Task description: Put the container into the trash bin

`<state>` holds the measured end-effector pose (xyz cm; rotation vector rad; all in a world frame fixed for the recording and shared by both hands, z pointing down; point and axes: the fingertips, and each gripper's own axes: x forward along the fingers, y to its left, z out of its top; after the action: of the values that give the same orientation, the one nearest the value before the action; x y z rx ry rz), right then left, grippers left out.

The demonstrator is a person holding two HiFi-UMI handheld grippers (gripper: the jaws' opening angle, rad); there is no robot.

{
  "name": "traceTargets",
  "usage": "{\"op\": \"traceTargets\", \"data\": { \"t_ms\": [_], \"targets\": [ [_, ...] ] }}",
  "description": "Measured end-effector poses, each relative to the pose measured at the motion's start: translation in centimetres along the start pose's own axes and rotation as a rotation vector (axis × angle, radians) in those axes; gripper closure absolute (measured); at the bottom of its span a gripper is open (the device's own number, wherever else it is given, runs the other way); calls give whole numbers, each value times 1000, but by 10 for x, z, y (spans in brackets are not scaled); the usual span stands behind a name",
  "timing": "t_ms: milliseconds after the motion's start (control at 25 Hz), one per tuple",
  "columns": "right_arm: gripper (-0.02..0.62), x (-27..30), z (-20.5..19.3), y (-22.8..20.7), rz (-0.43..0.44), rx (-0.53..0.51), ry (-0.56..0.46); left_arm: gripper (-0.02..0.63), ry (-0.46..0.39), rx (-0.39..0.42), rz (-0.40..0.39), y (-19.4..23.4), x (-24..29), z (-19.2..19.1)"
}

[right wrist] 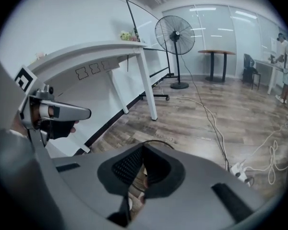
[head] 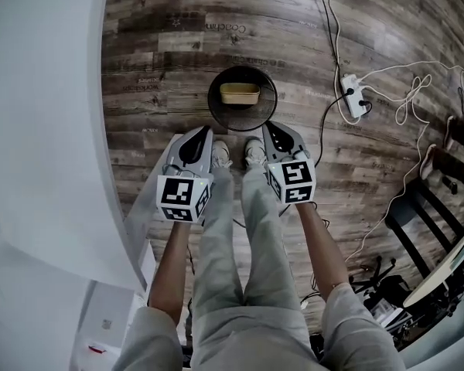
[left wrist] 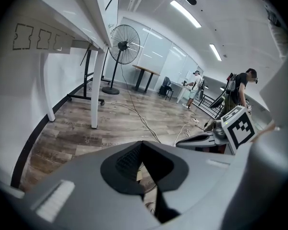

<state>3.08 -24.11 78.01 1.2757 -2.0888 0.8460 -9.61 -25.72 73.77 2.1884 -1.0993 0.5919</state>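
At the far left, a white table (head: pixel 39 130) fills the edge of the head view, above the wood-plank floor (head: pixel 155 68). Beside it, the left gripper (head: pixel 204 134) is held over the person's left leg, pointing forward and down. Its own view shows the jaws drawn together with nothing between them. Just beyond the tips of both tools, the round black trash bin (head: pixel 216 107) stands on the floor, close in front of the person's shoes (head: pixel 222 154). The pale yellow container (head: pixel 240 93) lies inside it, well clear of either tool. To the right of the bin, the right gripper (head: pixel 269 127) is held over the right leg at a similar slant. Its jaws are also closed and empty. Farther right, a white power strip (head: pixel 354 95) lies on the planks with white cables (head: pixel 414 91) looping away from it. Dark furniture (head: pixel 448 176) stands at the right edge.
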Motion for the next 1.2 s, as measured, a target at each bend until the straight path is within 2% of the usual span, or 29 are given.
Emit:
{"op": "traceTargets", "data": {
  "t_ms": [720,1200],
  "targets": [
    [581,-106,85,16,-14,-36,-165,597,-53,18,28,-31,-56,67],
    [581,-186,182,11,-63,-62,-311,597,-162,55,44,-59,-112,166]
  ]
}}
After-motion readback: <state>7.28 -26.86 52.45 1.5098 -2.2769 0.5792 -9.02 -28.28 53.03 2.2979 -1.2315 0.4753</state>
